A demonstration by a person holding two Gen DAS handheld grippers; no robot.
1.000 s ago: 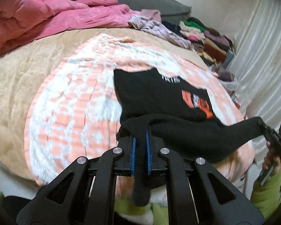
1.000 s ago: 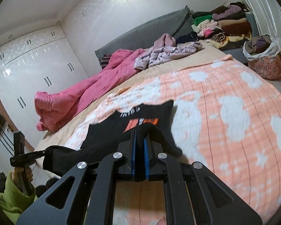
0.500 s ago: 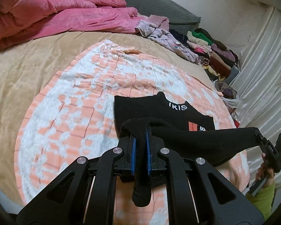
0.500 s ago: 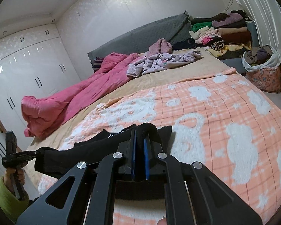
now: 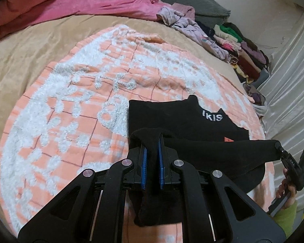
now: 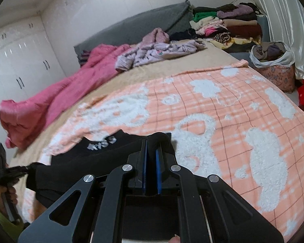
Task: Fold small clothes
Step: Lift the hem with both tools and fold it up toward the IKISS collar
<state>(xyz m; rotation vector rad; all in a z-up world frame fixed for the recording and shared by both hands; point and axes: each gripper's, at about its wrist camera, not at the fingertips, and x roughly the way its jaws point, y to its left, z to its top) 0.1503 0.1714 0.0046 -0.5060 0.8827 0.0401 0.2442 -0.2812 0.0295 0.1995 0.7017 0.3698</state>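
My left tool (image 5: 151,141) and right tool (image 6: 151,144) each clench the black shirt (image 5: 172,115), its folded hem hiding most of the print.

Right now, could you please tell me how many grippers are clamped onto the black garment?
2. The left gripper pinches one end of the black garment above the peach blanket; the right gripper pinches the other end. No other gripper is visible.

A peach-and-white plush blanket (image 5: 75,109) covers the tan bedsheet (image 5: 26,48). A rumpled pink quilt (image 5: 71,2) lies beside a lilac garment (image 6: 158,52), a grey headboard cushion (image 6: 131,28), stacked folded clothes (image 6: 229,24), a clothes-filled bag (image 6: 273,60), white wardrobes (image 6: 20,64).
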